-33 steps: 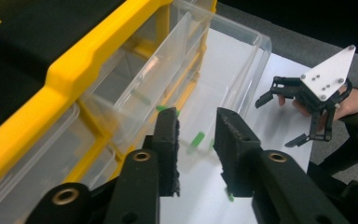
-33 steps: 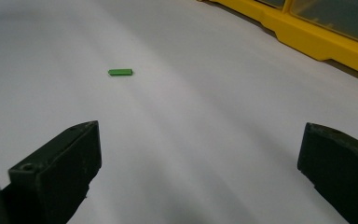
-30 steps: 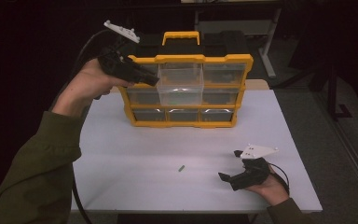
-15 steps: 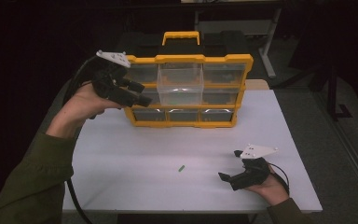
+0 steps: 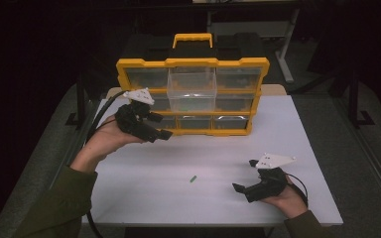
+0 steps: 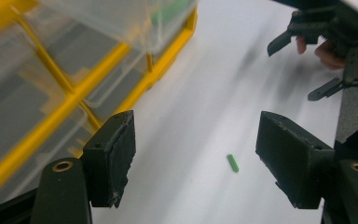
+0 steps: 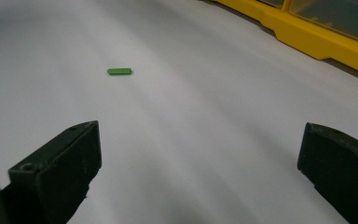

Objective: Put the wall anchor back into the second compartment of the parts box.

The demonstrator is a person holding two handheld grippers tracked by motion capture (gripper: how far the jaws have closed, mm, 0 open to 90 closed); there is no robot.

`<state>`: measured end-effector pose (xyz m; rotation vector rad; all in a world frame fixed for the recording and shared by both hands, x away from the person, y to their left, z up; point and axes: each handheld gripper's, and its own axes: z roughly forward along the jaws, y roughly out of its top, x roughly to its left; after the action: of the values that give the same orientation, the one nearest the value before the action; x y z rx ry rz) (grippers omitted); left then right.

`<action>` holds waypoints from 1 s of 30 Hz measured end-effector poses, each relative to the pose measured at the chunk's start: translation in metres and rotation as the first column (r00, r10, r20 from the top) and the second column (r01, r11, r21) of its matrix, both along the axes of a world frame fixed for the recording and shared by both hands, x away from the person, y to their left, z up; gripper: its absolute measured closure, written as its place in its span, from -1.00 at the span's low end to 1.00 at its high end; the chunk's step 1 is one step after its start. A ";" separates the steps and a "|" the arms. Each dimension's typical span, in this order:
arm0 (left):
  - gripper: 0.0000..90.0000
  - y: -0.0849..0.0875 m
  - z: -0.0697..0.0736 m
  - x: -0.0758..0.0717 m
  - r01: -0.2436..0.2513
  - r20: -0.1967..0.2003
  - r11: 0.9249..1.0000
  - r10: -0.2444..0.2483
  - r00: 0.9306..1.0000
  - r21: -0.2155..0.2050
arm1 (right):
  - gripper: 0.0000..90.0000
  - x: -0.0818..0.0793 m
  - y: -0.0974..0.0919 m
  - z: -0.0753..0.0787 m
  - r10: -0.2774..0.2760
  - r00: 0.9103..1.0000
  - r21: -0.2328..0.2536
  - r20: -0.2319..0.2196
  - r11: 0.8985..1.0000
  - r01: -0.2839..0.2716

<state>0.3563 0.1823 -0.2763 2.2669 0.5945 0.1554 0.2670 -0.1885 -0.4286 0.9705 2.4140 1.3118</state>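
Observation:
A yellow organiser case (image 5: 193, 63) with clear drawers stands upright at the back of the white table (image 5: 278, 139). Its top middle drawer (image 5: 192, 89) sticks out. A small green piece (image 5: 193, 179) lies flat on the table in front of the case. My left gripper (image 5: 161, 130) hovers by the case's lower left corner, tilted down toward the table. Its jaws have just been opening and nothing is between them; the green piece (image 6: 233, 163) lies on the table beyond them. My right gripper (image 5: 243, 188) rests open near the front right, with the green piece (image 7: 119, 71) ahead to its left.
The case's yellow frame (image 6: 135, 88) runs close along the left jaw in the left gripper view. In the right gripper view its base (image 7: 307, 37) crosses the upper right. Dark floor surrounds the table, and bare tabletop lies between the two grippers.
The left gripper came down from the case's top left corner to its lower left front, and its jaws spread wider. The right gripper and the green piece stayed put.

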 end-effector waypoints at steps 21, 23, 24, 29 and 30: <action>-0.31 -0.050 -0.108 -0.024 0.034 -0.090 0.999 -0.030 0.995 0.042 | -1.00 0.000 0.000 0.000 0.004 1.000 -0.004 -0.002 1.000 -0.004; -0.21 -0.053 -0.117 -0.025 0.041 -0.104 0.998 -0.036 0.994 0.056 | -1.00 0.000 0.000 0.000 0.003 1.000 -0.004 -0.001 1.000 -0.003; -0.17 -0.056 -0.122 -0.026 0.031 -0.117 0.999 -0.027 0.993 0.037 | -1.00 -0.001 0.000 0.000 0.001 1.000 -0.003 -0.003 1.000 -0.001; 0.09 -0.064 -0.136 -0.031 0.055 -0.140 0.995 -0.043 0.989 0.079 | -1.00 0.000 0.000 0.000 0.004 1.000 -0.005 -0.004 1.000 -0.004; 0.15 -0.065 -0.138 -0.032 0.060 -0.131 0.995 -0.049 0.990 0.084 | -1.00 0.000 0.000 0.000 0.005 1.000 -0.007 -0.004 1.000 -0.005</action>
<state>0.3248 0.1169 -0.4140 2.3894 0.6029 0.0077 0.2667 -0.1884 -0.4291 0.9667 2.4237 1.3032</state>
